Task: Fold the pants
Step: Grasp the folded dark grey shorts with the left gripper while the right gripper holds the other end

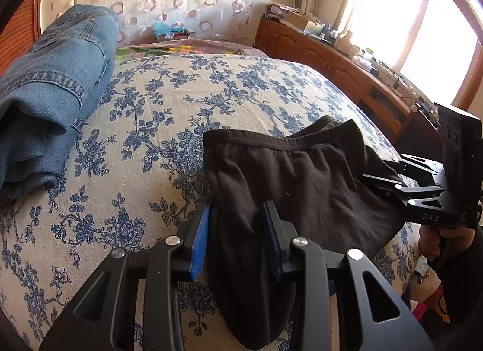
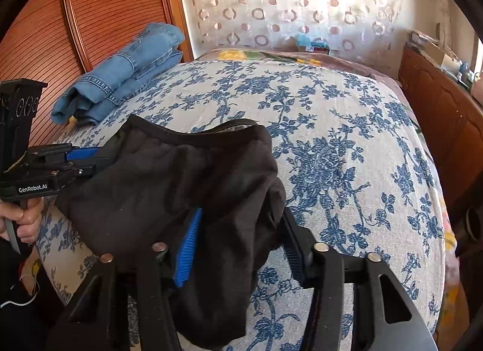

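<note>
Pants (image 1: 289,176) bunched between both grippers' pads, contact unclear; legs cut off below. Bed (image 1: 169,115) open beyond; jeans (image 1: 51,94) far left.

1. Bright daylight from the window (image 1: 416,28), blown out to white, with glare over the frame around it.
2. Backlit glow through the circle-patterned curtain (image 2: 286,10), washing out its upper part.
3. Soft, faint shadows on the bed (image 2: 347,127) below the curtain.
4. Strong fisheye bending and dark corners; centre sharp, edges slightly soft.
</note>
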